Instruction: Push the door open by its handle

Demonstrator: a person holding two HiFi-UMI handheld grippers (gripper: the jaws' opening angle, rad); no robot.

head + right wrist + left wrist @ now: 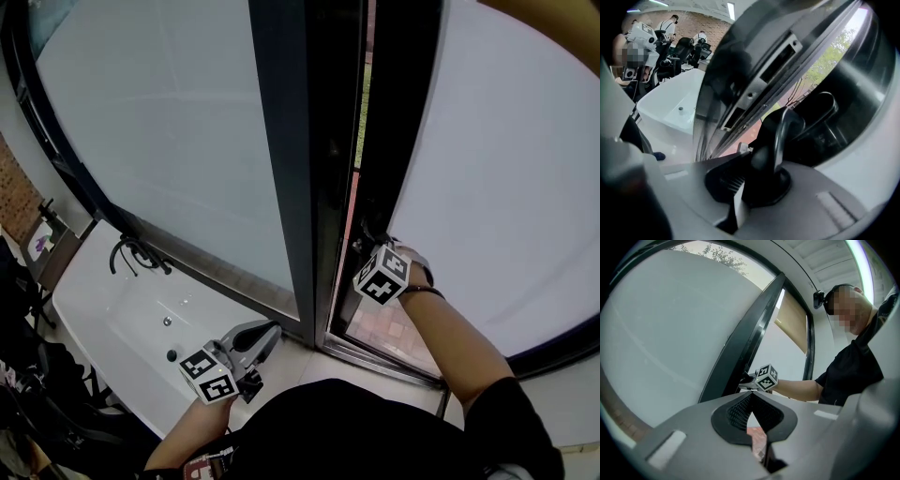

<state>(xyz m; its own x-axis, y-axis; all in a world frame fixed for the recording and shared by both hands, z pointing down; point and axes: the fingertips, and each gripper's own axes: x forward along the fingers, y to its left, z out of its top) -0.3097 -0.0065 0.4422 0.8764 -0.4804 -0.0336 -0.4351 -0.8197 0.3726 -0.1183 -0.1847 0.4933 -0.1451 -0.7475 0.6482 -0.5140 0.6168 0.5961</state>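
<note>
So the handle (780, 133) is the black lever sitting dead centre in the right gripper view, and in the head view it's just right of centre, on the edge of the door (506, 187) with the frosted glass.

The right gripper (367, 255) has its jaws closed together. The lever sits in the notch at their tips, so to me it looks more like a shove than a clamp.

The door is already ajar: there's a narrow gap (364, 103) running up the middle of the head view, with greenery showing through it. My read is we're mid-push, partway there. Next move calls for steady pressure outward along the door's swing, keeping the lever seated in that notch so it doesn't slip off sideways.

The left gripper (751, 404) is down at the lower left of the head view. Its claw is closed with nothing in it, and it's well apart from the door.

Counts:
- One door leaf and one handle. There's a dark curved shape to the handle's upper right in the right gripper view; reflection or outer lever, can't tell.
- Two grippers.
- One fixed glass panel (169, 122) at upper left.
- One white sink (94, 309) at lower left.
- One black faucet (131, 253) on it.
</note>
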